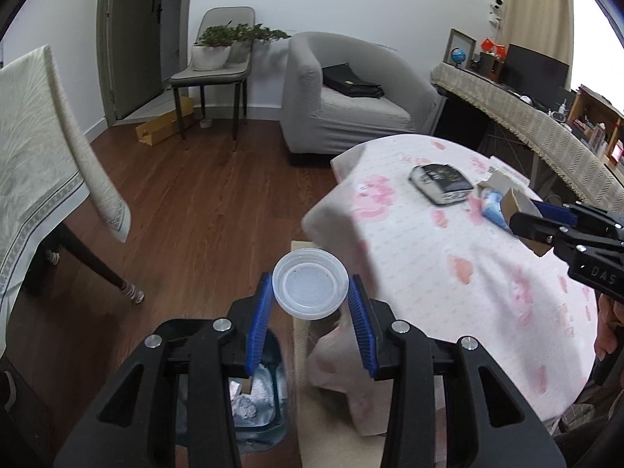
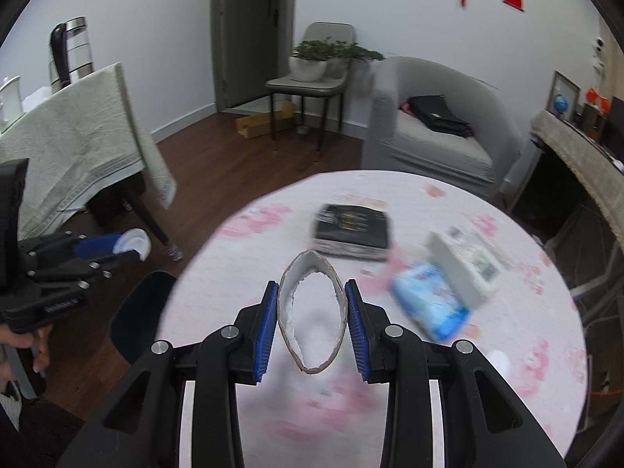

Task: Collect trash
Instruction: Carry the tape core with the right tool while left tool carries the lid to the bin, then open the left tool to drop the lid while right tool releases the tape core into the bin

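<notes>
Left gripper: two blue-padded fingers pinching one translucent plastic lid by its rim, held in the air beside the table edge, its hollow face turned toward the camera. Below the fingers, on the floor: one trash bin with a clear liner, holding several crumpled white scraps.

Right gripper: two blue pads pressed onto one cardboard tube, squeezed to an oval, torn white lining visible inside, held above the tabletop.

Round table, one, covered in a white cloth with pink print. On it, counted from the right wrist view:
- one thick black book, lying flat, beyond the tube;
- one blue-and-white packet, blurred, to the right of the tube;
- one grey-white box, touching the packet's far side;
- one small white round item near the right edge, too blurred to identify.

Room beyond: one grey armchair bearing one black bag; one chair with potted plants, number unclear; one second table under a pale green cloth.
</notes>
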{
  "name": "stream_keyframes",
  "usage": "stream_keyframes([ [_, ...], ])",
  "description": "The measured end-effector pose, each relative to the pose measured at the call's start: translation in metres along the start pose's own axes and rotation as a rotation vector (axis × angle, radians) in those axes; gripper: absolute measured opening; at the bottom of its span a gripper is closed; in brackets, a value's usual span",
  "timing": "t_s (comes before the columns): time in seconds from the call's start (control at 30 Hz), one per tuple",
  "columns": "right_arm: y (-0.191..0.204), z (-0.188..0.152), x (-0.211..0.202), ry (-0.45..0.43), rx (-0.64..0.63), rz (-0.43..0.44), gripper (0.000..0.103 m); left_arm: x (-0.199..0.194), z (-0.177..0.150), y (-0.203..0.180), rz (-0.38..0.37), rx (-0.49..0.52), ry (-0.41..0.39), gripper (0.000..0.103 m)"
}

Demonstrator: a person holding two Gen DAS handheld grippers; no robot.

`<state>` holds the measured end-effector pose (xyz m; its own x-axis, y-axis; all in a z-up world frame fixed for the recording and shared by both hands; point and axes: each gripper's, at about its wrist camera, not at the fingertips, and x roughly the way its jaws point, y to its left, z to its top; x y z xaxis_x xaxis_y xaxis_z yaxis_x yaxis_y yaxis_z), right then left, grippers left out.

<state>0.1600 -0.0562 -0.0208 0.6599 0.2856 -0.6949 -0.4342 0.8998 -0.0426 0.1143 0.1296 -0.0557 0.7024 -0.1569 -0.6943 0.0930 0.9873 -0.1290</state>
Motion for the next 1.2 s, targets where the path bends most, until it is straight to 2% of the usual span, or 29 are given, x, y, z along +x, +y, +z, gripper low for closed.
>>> stream_keyframes([
  [0.23,0.042,0.01,0.016,0.014,-0.002,0.102,0.035,0.007,-0.022,0.041,0.044,-0.03,0.059,0.042],
  [0.6,0.111,0.024,0.041,0.037,-0.04,0.214,0.035,0.033,-0.063,0.106,0.108,-0.093,0.206,0.042],
  [1.0,0.155,0.027,0.072,0.081,-0.056,0.275,0.035,0.047,-0.086,0.131,0.131,-0.124,0.281,0.042],
  [1.2,0.172,0.025,0.089,0.109,-0.06,0.286,0.035,0.049,-0.096,0.141,0.129,-0.124,0.308,0.05],
])
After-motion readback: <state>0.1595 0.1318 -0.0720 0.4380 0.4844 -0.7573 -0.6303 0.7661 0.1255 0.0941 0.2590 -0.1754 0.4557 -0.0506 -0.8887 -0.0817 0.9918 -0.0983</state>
